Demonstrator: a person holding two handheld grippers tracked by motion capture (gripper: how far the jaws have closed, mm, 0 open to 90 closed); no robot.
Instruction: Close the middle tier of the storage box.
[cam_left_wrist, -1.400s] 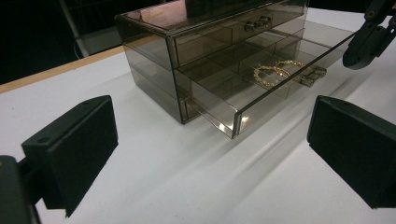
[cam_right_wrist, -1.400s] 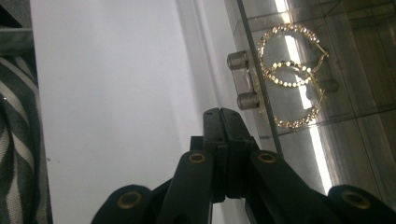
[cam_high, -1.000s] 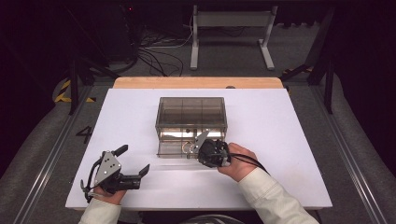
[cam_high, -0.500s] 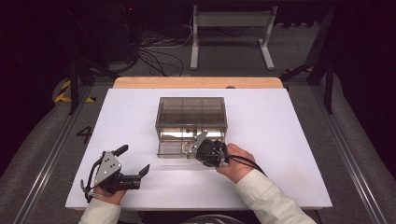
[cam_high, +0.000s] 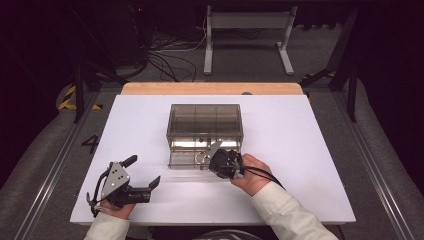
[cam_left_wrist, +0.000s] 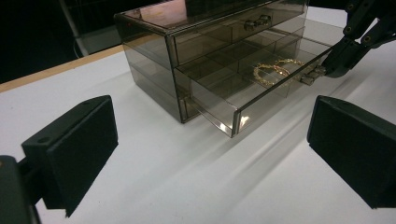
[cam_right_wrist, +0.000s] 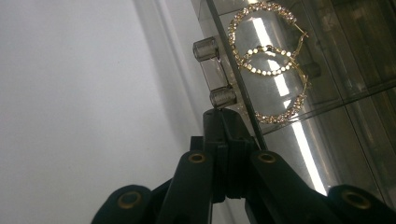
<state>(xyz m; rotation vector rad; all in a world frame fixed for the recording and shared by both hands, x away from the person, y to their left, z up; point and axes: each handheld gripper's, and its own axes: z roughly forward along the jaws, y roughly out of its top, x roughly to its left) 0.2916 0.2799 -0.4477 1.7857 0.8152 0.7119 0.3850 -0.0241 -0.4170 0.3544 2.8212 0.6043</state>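
1. The right tool (cam_high: 216, 161) is closed, apparently pinching the front wall beside the handle (cam_right_wrist: 214, 70) of the pulled-out drawer (cam_left_wrist: 243, 93).
2. Gold hoop earrings (cam_right_wrist: 271, 60) lie inside, just beyond the tool.
3. The left tool (cam_high: 145, 172) gapes wide on the bench (cam_high: 310, 150), well apart.

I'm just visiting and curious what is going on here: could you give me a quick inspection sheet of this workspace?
Surface: white table, bare around the box.
Job's things: smoky clear drawer box; its lower drawer pulled out, gold hoop earrings lying inside.
Clutter: nothing seen.
Grippers: right claw shut, its tips at the drawer's front wall beside the handle; left claw open, holding nothing, apart from the box.
Cables: one trails from the right claw along the sleeve; more on the floor behind.
Surroundings: dark room, grey metal stand beyond the table.
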